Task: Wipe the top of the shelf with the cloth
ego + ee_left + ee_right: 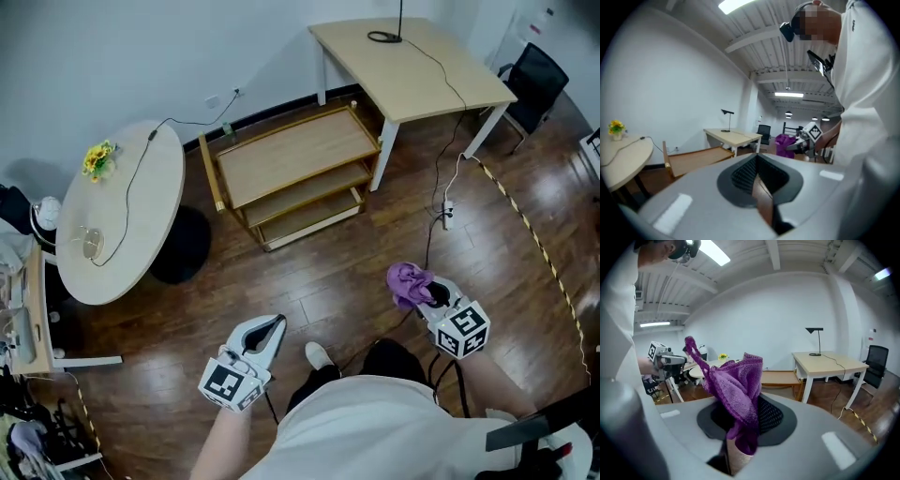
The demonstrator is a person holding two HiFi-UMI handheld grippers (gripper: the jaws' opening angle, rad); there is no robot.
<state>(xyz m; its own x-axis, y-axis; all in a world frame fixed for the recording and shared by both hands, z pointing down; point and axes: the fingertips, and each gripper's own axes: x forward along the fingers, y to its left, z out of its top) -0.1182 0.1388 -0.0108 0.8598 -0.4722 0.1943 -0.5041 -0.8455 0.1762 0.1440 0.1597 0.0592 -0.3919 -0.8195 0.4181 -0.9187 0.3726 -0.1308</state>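
Note:
The low wooden shelf (pixel 291 155) stands by the far wall, its top board bare; it also shows as the shelf (pixel 693 159) and shelf (pixel 780 377) in the gripper views. A purple knitted cloth (pixel 409 281) sticks up from my right gripper (pixel 429 295), which is shut on it well short of the shelf. In the right gripper view the cloth (pixel 736 385) bunches above the right gripper (pixel 740 446). My left gripper (pixel 269 330) hovers over the floor at lower left. The left gripper (pixel 759 187) has its jaws together with nothing in them.
A round white table (pixel 117 211) with yellow flowers (pixel 97 157) stands left of the shelf. A rectangular desk (pixel 412 61) stands right of it, with a black chair (pixel 534 80) beyond. A power strip (pixel 448 214) and striped tape (pixel 534 244) lie on the floor.

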